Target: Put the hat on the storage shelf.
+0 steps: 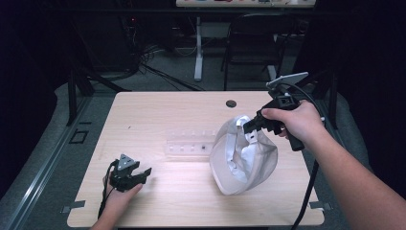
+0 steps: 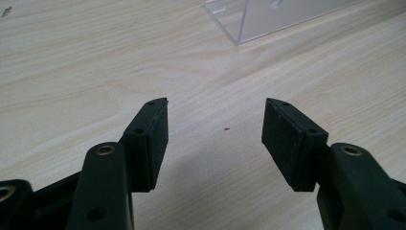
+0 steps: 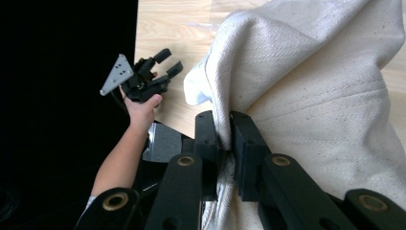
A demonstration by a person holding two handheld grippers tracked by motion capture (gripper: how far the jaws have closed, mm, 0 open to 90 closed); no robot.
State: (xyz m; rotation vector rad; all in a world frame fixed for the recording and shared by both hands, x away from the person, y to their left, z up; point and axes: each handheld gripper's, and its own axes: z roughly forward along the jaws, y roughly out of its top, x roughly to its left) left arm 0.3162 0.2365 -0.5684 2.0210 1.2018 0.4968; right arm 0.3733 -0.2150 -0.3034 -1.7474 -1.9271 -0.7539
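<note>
Dim room, grey floor [image 1: 43,158], perhaps a chair [image 1: 249,43] behind

The clear box [image 2: 268,19] is cut off by the top edge of the left gripper view. The cloth bag [image 1: 244,155] hides its right end in the high view. Its small contents are too faint to identify.

Left tongs [image 1: 145,173], held low in the left hand [image 1: 119,194] with jaws spread apart; right tongs [image 1: 250,126], raised in the right hand [image 1: 296,122], jaws pinched together on pale fabric.
</note>
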